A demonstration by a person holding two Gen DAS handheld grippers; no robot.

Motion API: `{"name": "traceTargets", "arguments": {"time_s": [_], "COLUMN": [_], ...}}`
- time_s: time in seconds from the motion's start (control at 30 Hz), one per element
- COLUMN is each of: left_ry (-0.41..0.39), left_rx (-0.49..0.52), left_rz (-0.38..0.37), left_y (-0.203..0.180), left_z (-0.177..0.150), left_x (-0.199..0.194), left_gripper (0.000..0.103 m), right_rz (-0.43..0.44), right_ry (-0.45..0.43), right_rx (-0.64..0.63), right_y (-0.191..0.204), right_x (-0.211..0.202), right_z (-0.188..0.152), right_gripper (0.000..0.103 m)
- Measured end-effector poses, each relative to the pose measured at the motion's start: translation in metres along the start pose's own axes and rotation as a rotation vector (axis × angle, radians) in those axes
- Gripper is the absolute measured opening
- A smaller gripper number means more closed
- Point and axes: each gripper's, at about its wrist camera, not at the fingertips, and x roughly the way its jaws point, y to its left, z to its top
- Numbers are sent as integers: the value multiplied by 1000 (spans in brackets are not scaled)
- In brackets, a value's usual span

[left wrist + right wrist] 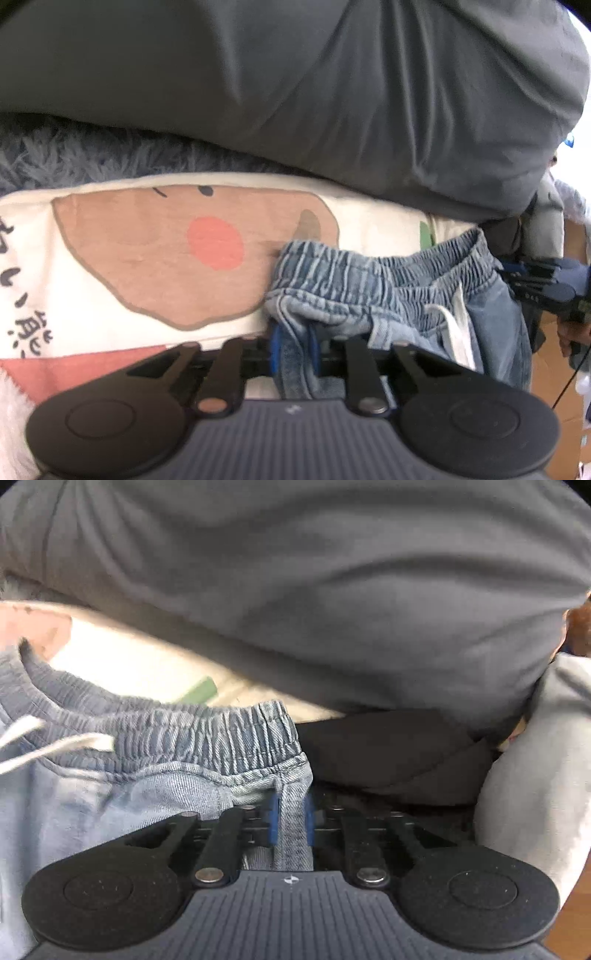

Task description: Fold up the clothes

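Light blue denim shorts with an elastic waistband and a white drawstring lie on a cream blanket with a bear print. My left gripper is shut on the waistband's left corner, denim pinched between its blue pads. In the right wrist view the same shorts stretch to the left, and my right gripper is shut on the waistband's right corner seam. The other gripper shows at the right edge of the left wrist view.
The person's grey-clad body fills the top of both views, close above the shorts. A dark garment lies right of the shorts, with pale grey cloth beside it. Blue fluffy fabric sits behind the blanket.
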Motion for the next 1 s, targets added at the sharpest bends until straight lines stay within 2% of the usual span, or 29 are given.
{"name": "traceTargets", "arguments": {"time_s": [0.2, 0.5, 0.7, 1.0], "left_ry": [-77, -129, -208, -307], "left_rx": [-15, 44, 30, 32], "left_rz": [-1, -25, 18, 111], "left_y": [-3, -25, -29, -29], "left_z": [-7, -22, -37, -57], "left_x": [-43, -117, -180, -264], "left_gripper": [7, 5, 4, 4], "right_rz": [-19, -27, 23, 159], "right_ry": [-95, -228, -302, -404], "right_rx": [1, -24, -52, -67], "right_y": [5, 24, 41, 81], "right_x": [-48, -126, -179, -219], "right_z": [0, -2, 6, 30], "right_gripper": [12, 12, 12, 12]}}
